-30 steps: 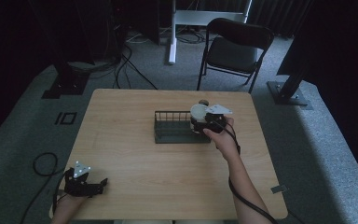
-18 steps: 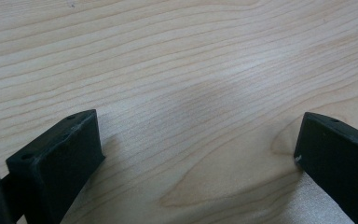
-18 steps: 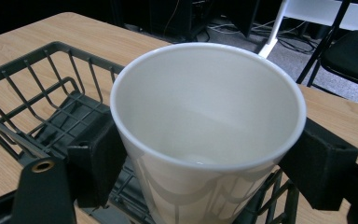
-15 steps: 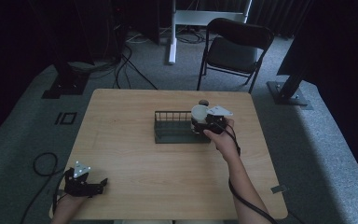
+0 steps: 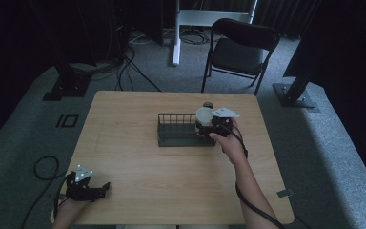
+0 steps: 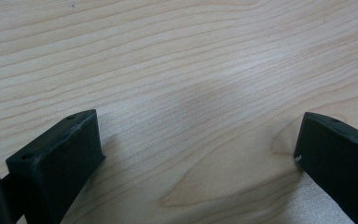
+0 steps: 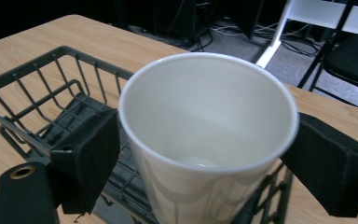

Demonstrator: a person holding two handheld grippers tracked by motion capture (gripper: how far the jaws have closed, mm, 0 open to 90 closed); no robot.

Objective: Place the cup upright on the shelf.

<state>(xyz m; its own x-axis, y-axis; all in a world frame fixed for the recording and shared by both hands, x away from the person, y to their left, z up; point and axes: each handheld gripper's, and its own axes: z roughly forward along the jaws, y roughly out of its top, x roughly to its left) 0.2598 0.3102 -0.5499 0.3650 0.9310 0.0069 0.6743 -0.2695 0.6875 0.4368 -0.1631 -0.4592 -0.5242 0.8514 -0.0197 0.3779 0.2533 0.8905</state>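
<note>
The right gripper (image 7: 205,154), fingers clamped on the white cup (image 7: 205,135), holds it over the wire basket (image 7: 42,93), release pending, while the left gripper (image 6: 200,154) rests wide open and empty on the bench (image 6: 177,56).

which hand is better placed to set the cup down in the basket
Right. Its tool is shut on the white cup, held upright over the right end of the wire basket. The left tool lies open and empty on the table's near left corner.
</note>
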